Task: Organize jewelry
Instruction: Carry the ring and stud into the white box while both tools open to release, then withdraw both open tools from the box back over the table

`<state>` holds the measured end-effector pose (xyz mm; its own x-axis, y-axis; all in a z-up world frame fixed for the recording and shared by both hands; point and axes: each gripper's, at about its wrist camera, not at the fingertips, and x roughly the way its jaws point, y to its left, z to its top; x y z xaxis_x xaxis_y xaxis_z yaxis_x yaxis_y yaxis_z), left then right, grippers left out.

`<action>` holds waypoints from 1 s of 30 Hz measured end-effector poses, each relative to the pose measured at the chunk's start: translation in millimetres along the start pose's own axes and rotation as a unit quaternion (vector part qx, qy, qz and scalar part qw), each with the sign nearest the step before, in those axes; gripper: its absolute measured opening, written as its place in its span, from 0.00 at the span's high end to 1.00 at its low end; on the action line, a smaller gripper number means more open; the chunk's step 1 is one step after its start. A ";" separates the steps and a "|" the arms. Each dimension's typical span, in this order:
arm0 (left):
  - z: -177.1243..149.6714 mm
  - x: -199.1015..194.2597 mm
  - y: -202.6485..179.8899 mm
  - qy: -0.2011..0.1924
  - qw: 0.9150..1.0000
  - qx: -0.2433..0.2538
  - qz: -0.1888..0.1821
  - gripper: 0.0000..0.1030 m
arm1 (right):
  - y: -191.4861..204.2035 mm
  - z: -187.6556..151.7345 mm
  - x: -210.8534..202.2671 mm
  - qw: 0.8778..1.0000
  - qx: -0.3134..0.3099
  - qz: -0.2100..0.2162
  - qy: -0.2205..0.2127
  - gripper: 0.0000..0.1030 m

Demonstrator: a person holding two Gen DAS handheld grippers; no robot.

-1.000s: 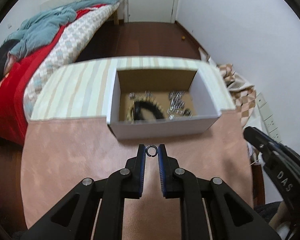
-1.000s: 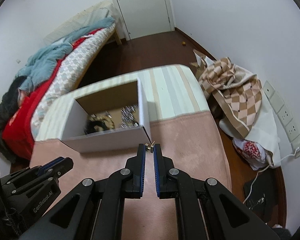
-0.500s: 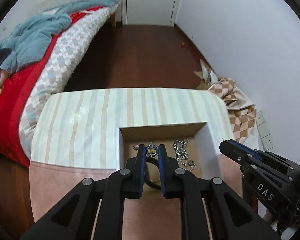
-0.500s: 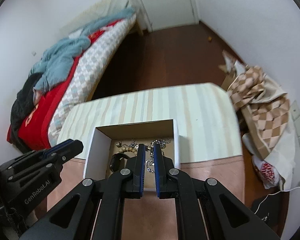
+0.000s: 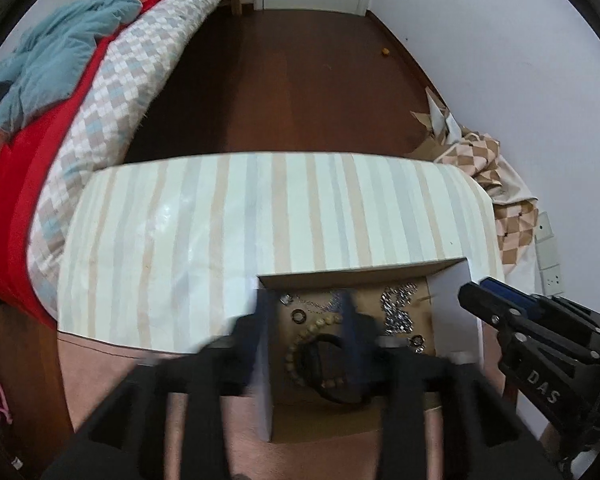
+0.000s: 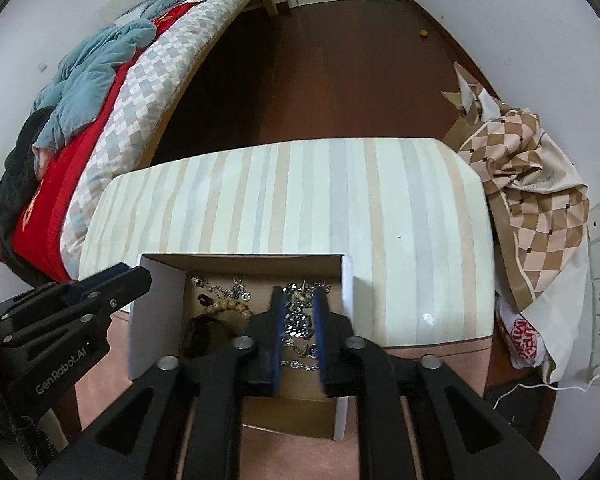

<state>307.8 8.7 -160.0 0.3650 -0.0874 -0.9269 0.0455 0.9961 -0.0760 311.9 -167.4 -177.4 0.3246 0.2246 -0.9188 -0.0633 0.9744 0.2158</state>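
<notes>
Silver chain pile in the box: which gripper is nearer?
Right. The right gripper hangs open directly over the silver chain pile; the left gripper is open over the bead bracelet beside it.

Open white cardboard box (image 6: 162, 280) with beaded bracelet (image 5: 300, 340), silver chains (image 6: 298, 322), small rings (image 5: 299, 315) inside.

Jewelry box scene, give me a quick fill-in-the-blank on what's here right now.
1. Both grippers, left gripper and right gripper, hang over the open ____ box.
2. The beaded bracelet lies ____ the box.
3. The box rests partly on a ____ cloth.
4. Both grippers' jaws are ____.

Answers: cardboard; inside; striped; open
</notes>
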 end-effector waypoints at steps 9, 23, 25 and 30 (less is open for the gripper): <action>-4.9 -17.3 16.6 -0.020 0.999 -0.015 0.029 0.08 | -6.3 -11.6 -20.1 0.999 0.005 -0.037 -0.016 0.60; -65.5 -35.7 20.3 -0.033 0.996 -0.029 0.072 0.00 | 3.7 -71.2 -40.2 0.992 -0.021 -0.125 -0.026 0.02; -75.0 -45.9 19.2 -0.041 0.996 -0.031 0.070 0.01 | 6.6 -80.9 -49.9 0.991 -0.024 -0.128 -0.033 0.02; -103.1 -83.9 11.1 -0.075 0.994 -0.031 0.074 0.01 | 13.0 -105.7 -88.5 0.989 -0.026 -0.129 -0.064 0.02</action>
<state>181.9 28.6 -120.9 0.4979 0.0642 -0.8648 -0.0753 0.9967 0.0307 182.6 -173.4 -128.2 0.4523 -0.0326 -0.8913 -0.0096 0.9991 -0.0414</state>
